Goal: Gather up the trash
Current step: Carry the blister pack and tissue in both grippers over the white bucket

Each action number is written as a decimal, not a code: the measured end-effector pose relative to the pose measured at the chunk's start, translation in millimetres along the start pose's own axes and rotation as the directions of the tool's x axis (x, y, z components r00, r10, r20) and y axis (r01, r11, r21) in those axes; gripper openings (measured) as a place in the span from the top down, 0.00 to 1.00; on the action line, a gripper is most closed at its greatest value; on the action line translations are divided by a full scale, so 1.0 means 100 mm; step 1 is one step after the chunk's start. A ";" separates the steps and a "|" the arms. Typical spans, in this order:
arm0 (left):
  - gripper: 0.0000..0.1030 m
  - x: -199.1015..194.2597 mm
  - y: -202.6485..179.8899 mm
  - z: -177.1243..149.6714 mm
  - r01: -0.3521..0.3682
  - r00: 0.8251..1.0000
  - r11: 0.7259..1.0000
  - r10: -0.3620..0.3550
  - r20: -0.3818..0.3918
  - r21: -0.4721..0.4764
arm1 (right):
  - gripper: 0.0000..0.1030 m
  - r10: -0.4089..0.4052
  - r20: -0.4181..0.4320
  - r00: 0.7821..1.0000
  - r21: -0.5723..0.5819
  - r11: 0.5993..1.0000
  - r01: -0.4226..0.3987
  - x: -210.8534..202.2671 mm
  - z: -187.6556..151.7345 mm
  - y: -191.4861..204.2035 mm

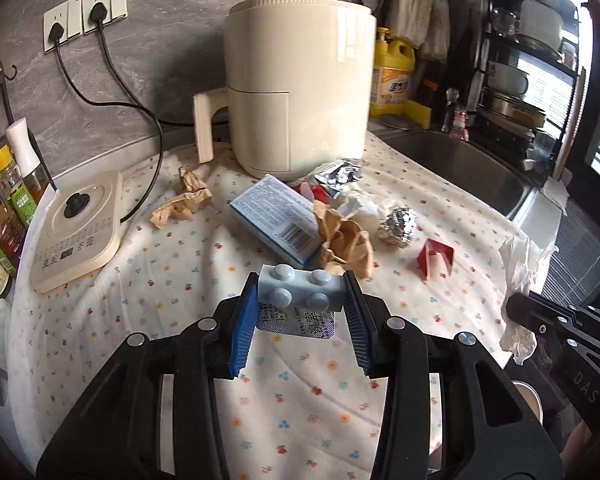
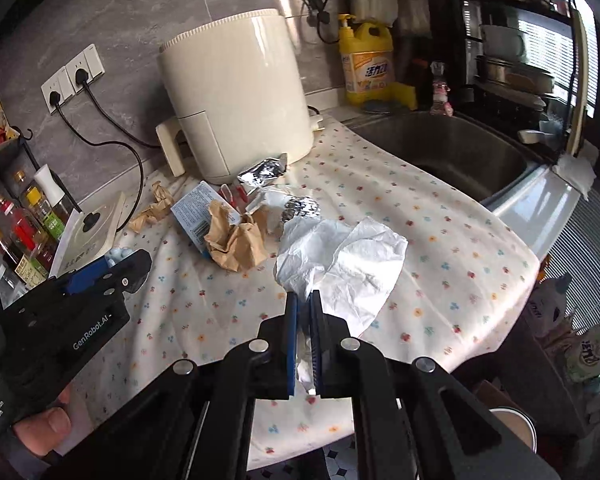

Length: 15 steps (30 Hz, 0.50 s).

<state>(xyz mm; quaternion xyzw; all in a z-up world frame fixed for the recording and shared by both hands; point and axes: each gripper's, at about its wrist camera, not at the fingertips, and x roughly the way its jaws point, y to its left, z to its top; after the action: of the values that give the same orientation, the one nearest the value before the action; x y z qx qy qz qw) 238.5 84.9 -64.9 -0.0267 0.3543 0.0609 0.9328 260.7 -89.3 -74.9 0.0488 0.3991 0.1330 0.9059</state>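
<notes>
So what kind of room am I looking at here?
Most likely a home kitchen counter: a steel sink, a cream air fryer plugged in by the wall, and a yellow dish soap bottle beside the sink.

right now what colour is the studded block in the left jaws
Pale grey-blue studded block; the left wrist view shows it best.

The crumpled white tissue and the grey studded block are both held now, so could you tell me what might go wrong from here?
1. The right gripper pinches only an edge of the crumpled white tissue; it may tear or slip free.
2. The left gripper clamps the grey studded block, but the silver blister pack beneath it looks loosely caught and could drop onto the floral tablecloth.
</notes>
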 end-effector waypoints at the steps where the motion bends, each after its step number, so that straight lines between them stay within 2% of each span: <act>1: 0.60 -0.03 -0.07 -0.02 0.013 1.000 1.000 -0.013 0.000 0.011 | 0.93 -0.013 0.006 1.000 0.010 1.000 0.013 -0.07 -0.03 -0.06; 9: 0.60 -0.29 -0.61 -0.19 0.109 0.994 0.990 -0.110 0.000 0.085 | 0.93 -0.099 0.035 0.994 0.089 0.991 0.095 -0.59 -0.34 -0.52; 15: 0.60 -0.47 -1.02 -0.36 0.179 0.984 0.972 -0.180 -0.008 0.151 | 0.93 -0.161 0.042 0.986 0.151 0.977 0.153 -0.93 -0.62 -0.83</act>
<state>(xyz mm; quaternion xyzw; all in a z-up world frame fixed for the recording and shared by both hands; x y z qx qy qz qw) 193.5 -23.9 -59.9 0.0123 0.3515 -0.0505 0.9347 171.9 -196.5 -67.3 0.0875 0.3859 0.0296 0.9179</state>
